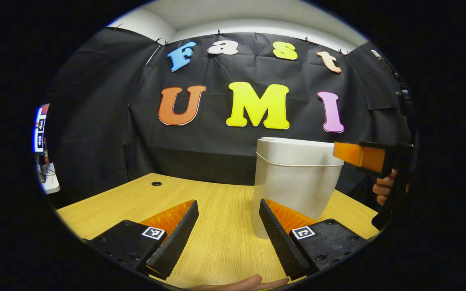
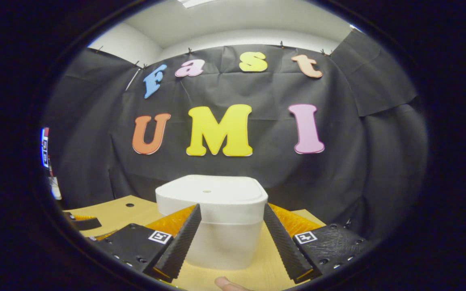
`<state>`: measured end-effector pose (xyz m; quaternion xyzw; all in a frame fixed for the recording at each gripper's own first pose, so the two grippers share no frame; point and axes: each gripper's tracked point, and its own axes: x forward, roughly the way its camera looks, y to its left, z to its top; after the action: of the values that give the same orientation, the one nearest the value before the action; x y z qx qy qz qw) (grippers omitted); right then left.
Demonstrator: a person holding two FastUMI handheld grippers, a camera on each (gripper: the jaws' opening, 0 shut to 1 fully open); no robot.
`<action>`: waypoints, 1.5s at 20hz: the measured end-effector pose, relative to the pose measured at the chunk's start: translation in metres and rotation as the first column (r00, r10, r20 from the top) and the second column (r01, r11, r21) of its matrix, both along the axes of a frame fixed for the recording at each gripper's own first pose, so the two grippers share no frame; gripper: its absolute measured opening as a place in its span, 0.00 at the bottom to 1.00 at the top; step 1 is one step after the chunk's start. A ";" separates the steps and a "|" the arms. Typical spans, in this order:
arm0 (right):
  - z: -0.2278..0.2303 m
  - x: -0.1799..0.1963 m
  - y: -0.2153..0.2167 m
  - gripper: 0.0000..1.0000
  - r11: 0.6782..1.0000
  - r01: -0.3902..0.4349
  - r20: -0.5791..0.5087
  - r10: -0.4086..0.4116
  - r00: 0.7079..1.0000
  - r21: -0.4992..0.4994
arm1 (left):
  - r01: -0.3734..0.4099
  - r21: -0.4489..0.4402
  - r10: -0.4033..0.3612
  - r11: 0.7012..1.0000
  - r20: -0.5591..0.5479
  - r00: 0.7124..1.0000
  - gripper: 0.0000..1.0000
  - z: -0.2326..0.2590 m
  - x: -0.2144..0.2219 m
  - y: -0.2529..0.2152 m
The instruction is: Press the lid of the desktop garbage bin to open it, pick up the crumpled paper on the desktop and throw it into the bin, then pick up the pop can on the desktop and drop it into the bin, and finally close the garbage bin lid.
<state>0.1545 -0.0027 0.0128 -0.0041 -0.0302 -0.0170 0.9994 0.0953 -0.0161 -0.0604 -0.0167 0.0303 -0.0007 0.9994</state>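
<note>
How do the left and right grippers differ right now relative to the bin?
The right gripper faces the bin head-on, looking down onto its closed lid; the left gripper sits lower, with the bin off toward its right finger. Both are open and hold nothing.

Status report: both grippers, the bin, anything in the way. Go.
Left gripper open, empty, low over desk. Right gripper open, empty, facing bin. Bin lid shut. Nothing between right gripper and bin.

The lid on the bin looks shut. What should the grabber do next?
Probably bring the right gripper forward and down to press the lid. The bin stands shut right ahead of its open fingers, so nothing can go in yet.
</note>
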 end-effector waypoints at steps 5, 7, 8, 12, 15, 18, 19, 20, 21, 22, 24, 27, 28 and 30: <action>-0.034 -0.052 -0.040 0.95 0.999 0.038 -0.046 -0.036 0.998 0.038 | -0.013 0.043 0.012 0.999 0.029 1.000 0.98 0.018 -0.033 -0.024; -0.032 -0.074 -0.048 0.94 0.999 0.038 -0.021 -0.037 0.999 0.026 | -0.018 0.037 0.017 0.999 0.035 0.999 0.97 0.022 -0.048 -0.032; -0.033 -0.084 -0.051 0.95 0.999 0.037 -0.008 -0.037 0.999 0.009 | -0.021 0.034 0.019 0.999 0.034 0.999 0.97 0.024 -0.054 -0.033; -0.039 -0.110 -0.057 0.95 0.999 0.025 -0.011 -0.025 1.000 0.022 | 0.002 0.045 -0.005 0.999 0.065 0.998 0.97 0.029 -0.073 -0.042; -0.016 -0.131 -0.055 0.95 1.000 -0.012 0.068 0.012 0.998 0.005 | 0.003 0.054 -0.006 0.999 0.054 0.999 0.97 0.023 -0.078 -0.042; -0.011 -0.138 -0.054 0.94 0.999 0.014 0.093 -0.009 0.996 -0.048 | 0.009 0.033 -0.011 0.999 0.058 0.998 0.98 0.024 -0.077 -0.043; -0.011 -0.141 -0.048 0.94 0.998 -0.003 0.095 0.008 0.995 -0.059 | 0.001 0.029 -0.002 1.000 0.056 0.998 0.97 0.023 -0.076 -0.041; -0.011 -0.142 -0.045 0.94 0.998 -0.017 0.097 0.023 0.995 -0.064 | -0.003 0.028 0.001 1.000 0.047 0.999 0.97 0.020 -0.075 -0.040; -0.009 -0.143 -0.047 0.95 0.998 -0.021 0.103 0.027 0.994 -0.057 | 0.003 0.033 -0.004 0.999 0.034 0.999 0.98 0.017 -0.074 -0.042; -0.008 -0.143 -0.048 0.95 0.998 -0.024 0.106 0.029 0.994 -0.049 | 0.006 0.038 -0.007 0.999 0.025 1.000 0.98 0.014 -0.073 -0.044; -0.012 -0.139 -0.051 0.97 0.999 -0.026 0.095 0.029 0.995 -0.035 | 0.016 0.039 -0.016 0.999 0.010 1.000 0.98 0.008 -0.071 -0.048; -0.015 -0.134 -0.062 0.97 1.000 -0.007 0.077 0.008 0.997 -0.018 | 0.025 0.038 -0.025 0.999 -0.008 1.000 0.98 0.001 -0.069 -0.053; -0.016 -0.134 -0.065 0.93 1.000 -0.001 0.070 0.002 0.998 -0.012 | 0.028 0.039 -0.027 0.999 -0.012 1.000 0.98 0.000 -0.068 -0.054; -0.018 -0.133 -0.065 0.95 1.000 -0.005 0.064 0.006 0.998 -0.004 | 0.026 0.047 -0.025 0.999 -0.010 1.000 0.98 0.001 -0.069 -0.055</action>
<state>0.0213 -0.0678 -0.0049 -0.0052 -0.0621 -0.0143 0.9980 0.0267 -0.0714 -0.0599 0.0070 0.0351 -0.0127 0.9993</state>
